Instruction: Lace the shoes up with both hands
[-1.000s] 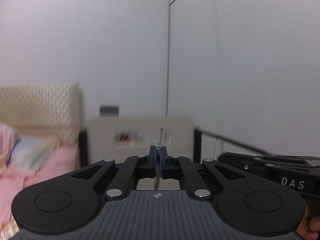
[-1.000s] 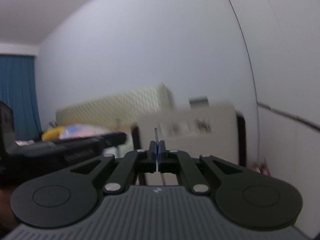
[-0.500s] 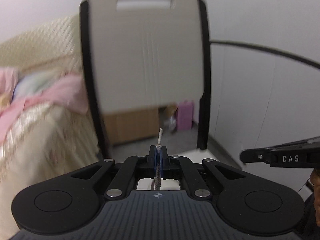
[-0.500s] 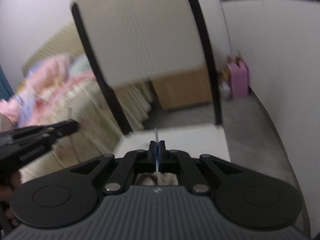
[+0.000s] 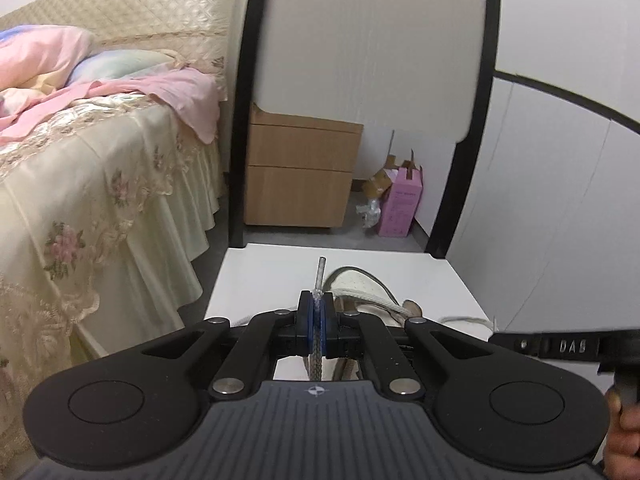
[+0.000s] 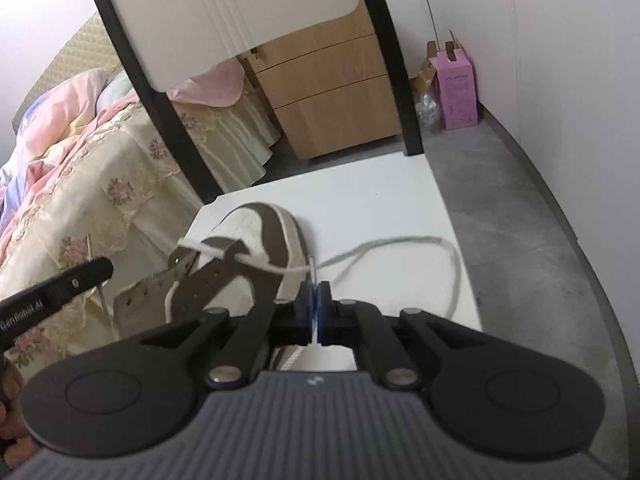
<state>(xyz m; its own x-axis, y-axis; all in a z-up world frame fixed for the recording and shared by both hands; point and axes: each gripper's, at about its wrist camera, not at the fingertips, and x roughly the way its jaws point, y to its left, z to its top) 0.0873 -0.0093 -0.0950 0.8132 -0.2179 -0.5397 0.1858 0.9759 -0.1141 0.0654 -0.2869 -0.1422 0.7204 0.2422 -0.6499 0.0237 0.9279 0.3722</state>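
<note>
A: Where is the sneaker (image 6: 256, 248) now?

B: On the white table (image 6: 380, 200) beside a bed (image 5: 100, 160), its toe pointing away. A second ago both cameras faced bare wall; both have dropped to the shoe.

A: And the jaws?

B: The left gripper (image 5: 317, 320) is clamped on a grey lace end (image 5: 320, 276); the right gripper (image 6: 315, 300) pinches the other lace tip (image 6: 311, 266). Only the lowest eyelets look threaded, so lacing can likely resume.

The shoe (image 5: 362, 284) sits mostly hidden behind the left tool (image 5: 317, 320).
</note>
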